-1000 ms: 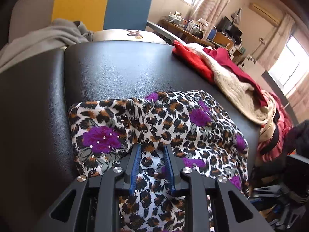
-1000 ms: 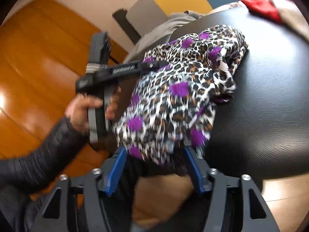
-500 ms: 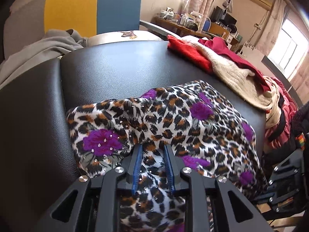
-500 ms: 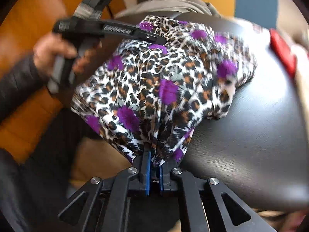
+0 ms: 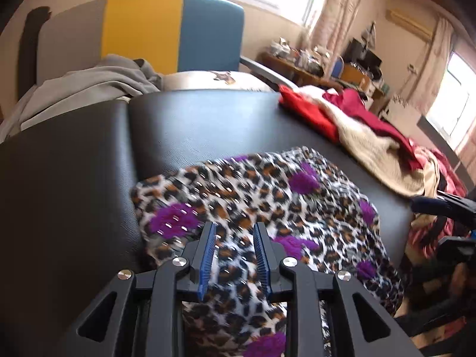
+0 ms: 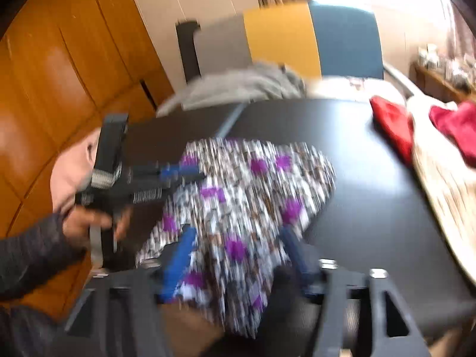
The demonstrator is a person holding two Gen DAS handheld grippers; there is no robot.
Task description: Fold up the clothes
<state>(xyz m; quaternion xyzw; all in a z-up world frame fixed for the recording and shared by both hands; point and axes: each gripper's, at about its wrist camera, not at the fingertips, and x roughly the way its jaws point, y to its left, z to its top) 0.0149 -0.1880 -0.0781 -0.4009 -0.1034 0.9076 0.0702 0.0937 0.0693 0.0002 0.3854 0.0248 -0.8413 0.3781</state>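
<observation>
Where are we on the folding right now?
Early. The leopard-print garment lies bunched on the black table, no neat fold visible. Left tongs and right tongs both stand open around its near edge. The red and cream clothes are heaped unfolded at the far side; a grey garment also waits.

The left gripper (image 5: 235, 230) points forward and slightly down, its jaws parted by a narrow gap. The left hand (image 6: 86, 217) wraps its handle, the dark-sleeved forearm reaching in from the side. The right gripper (image 6: 238, 238) has its jaws spread wide, heavily blurred.
</observation>
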